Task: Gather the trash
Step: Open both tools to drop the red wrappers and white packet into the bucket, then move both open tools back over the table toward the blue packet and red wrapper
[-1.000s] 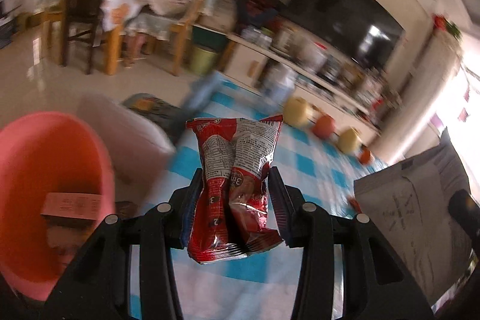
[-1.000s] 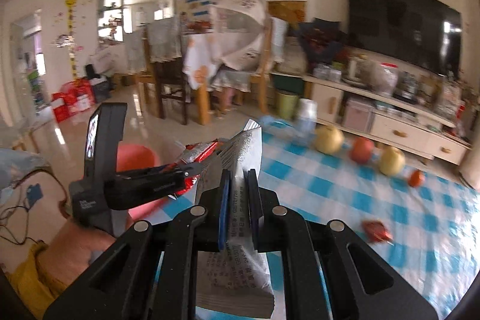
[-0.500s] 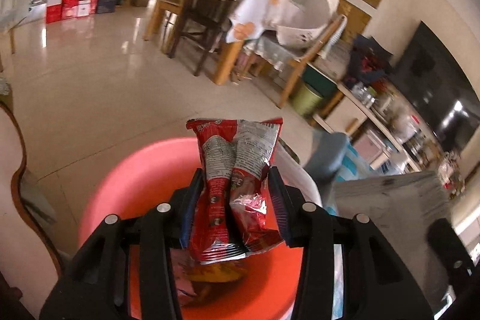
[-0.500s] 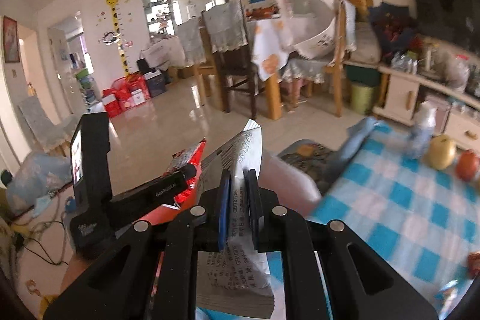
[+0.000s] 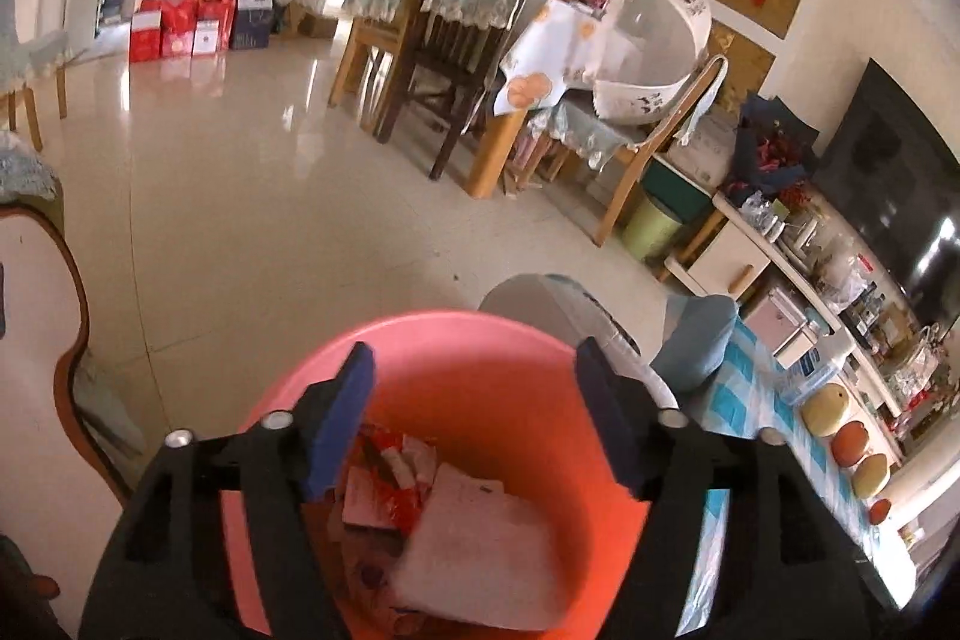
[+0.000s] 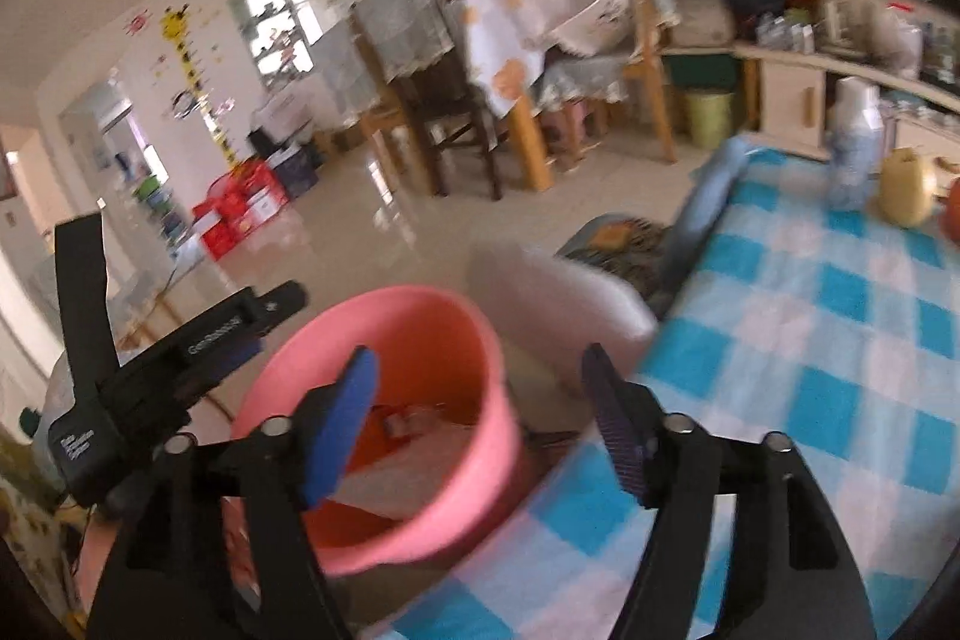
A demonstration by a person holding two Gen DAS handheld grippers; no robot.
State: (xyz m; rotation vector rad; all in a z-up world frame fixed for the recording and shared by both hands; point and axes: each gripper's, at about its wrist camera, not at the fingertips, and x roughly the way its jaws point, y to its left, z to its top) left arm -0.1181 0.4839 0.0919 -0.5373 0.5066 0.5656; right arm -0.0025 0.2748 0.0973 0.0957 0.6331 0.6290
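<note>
A glossy tiled floor [image 5: 252, 196] runs past wooden dining chairs [image 5: 444, 58]. From the left wrist, the left tool [image 5: 474, 418] hangs over a pink bucket [image 5: 480, 340], its jaws just sprung apart with nothing between them. A flat white paper [image 5: 480, 544] lies tilted in the bucket beside red wrappers [image 5: 390, 484].

From the right wrist, a blue-checked tabletop [image 6: 840, 340] borders the bucket [image 6: 432, 328]. The right tool [image 6: 480, 418], jaws just opened and bare, points toward it; the paper [image 6: 408, 484] lies inside, blurred.
</note>
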